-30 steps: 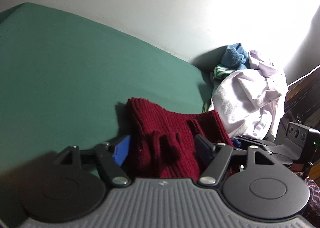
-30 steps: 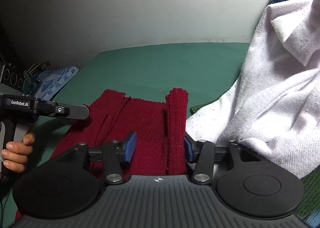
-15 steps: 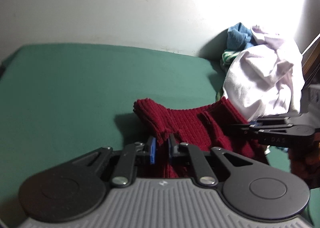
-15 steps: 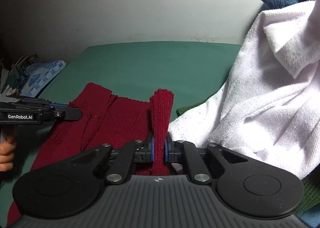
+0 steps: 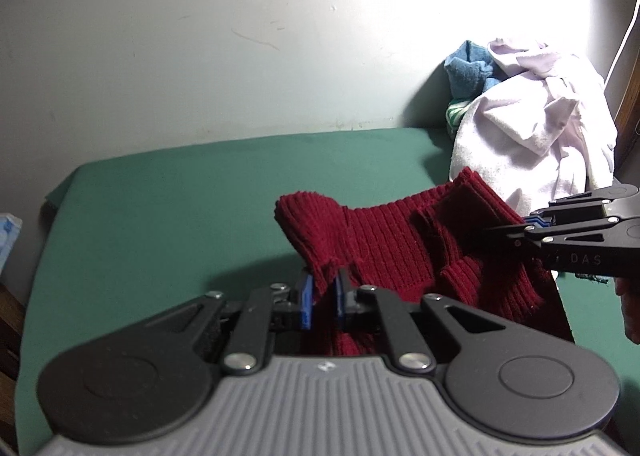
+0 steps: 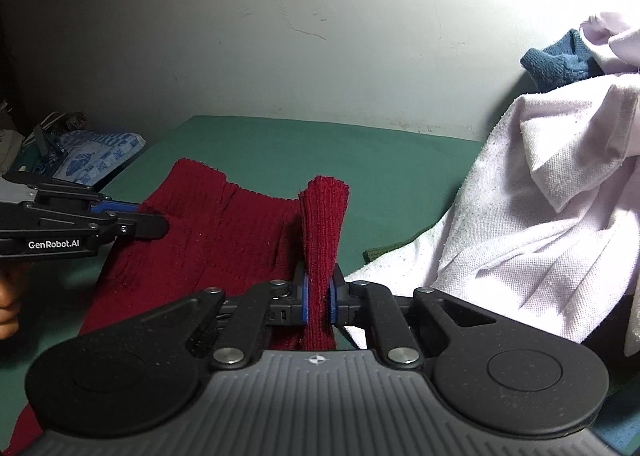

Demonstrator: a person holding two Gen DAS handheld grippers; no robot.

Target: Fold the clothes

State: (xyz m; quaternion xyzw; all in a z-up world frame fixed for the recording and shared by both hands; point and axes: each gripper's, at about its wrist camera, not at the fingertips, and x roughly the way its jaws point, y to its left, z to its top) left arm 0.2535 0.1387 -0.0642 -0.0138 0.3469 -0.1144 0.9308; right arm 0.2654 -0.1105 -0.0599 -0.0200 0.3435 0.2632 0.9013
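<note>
A dark red ribbed knit garment (image 5: pixel 392 240) lies on the green bed sheet (image 5: pixel 168 207), its near edge lifted at two places. My left gripper (image 5: pixel 323 298) is shut on a bunched fold of the garment's left part. My right gripper (image 6: pixel 318 296) is shut on a rolled-up edge of the red knit (image 6: pixel 322 223) that stands upright between its blue pads. In the left wrist view the right gripper (image 5: pixel 536 230) comes in from the right, clamped on the cloth's far side. In the right wrist view the left gripper (image 6: pixel 132 221) enters from the left.
A heap of pale lilac cloth (image 5: pixel 536 135) with a blue garment (image 5: pixel 468 69) on top sits against the wall at the bed's right end (image 6: pixel 560 191). A blue patterned bag (image 6: pixel 96 153) lies past the bed's left edge. Green sheet stretches beyond the red knit.
Both grippers went from open to shut on the red knit. The left one rolled level and rose, lifting its fold; the right one rose slightly with its rolled edge.
</note>
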